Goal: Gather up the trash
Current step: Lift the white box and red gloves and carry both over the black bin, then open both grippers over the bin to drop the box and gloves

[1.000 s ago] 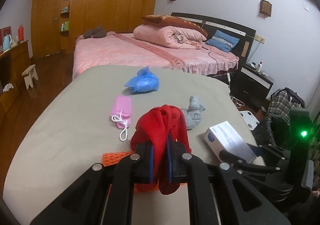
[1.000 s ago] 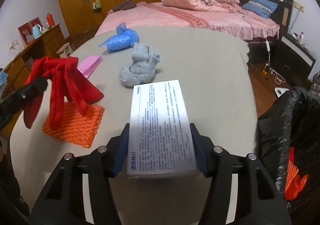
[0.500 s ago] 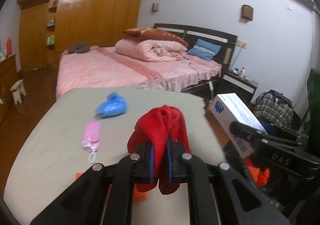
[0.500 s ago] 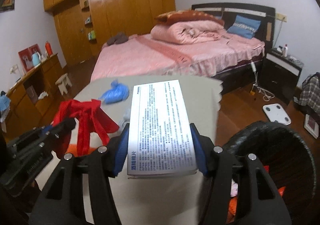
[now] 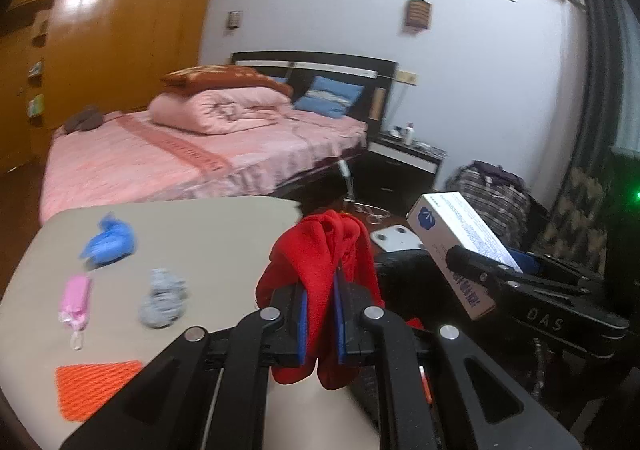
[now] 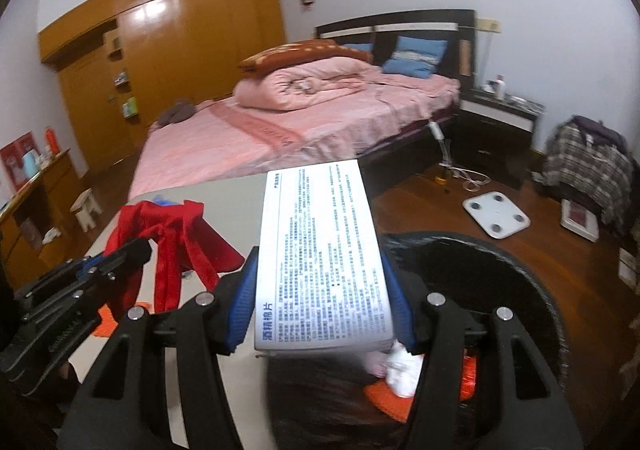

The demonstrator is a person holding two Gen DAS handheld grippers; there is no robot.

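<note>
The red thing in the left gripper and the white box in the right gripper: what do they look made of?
Red thing: soft matte fabric, judging by its limp folds between the left gripper pads. White box: thin printed cardboard, probably; flat faces, crisp edges, slight sheen, clamped by the right gripper.

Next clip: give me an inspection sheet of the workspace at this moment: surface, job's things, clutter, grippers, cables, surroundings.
Surface: beige table, partly covered.
Job's things: red cloth and white printed box held; blue plastic bag, grey cloth wad, pink pouch, orange mesh on table; black-lined trash bin already holds orange and white scraps.
Clutter: nothing seen beyond these.
Grippers: left gripper shut on red cloth; right gripper clamps box over bin.
Cables: white cable on floor.
Surroundings: pink bed, wooden wardrobe, bathroom scale.
</note>
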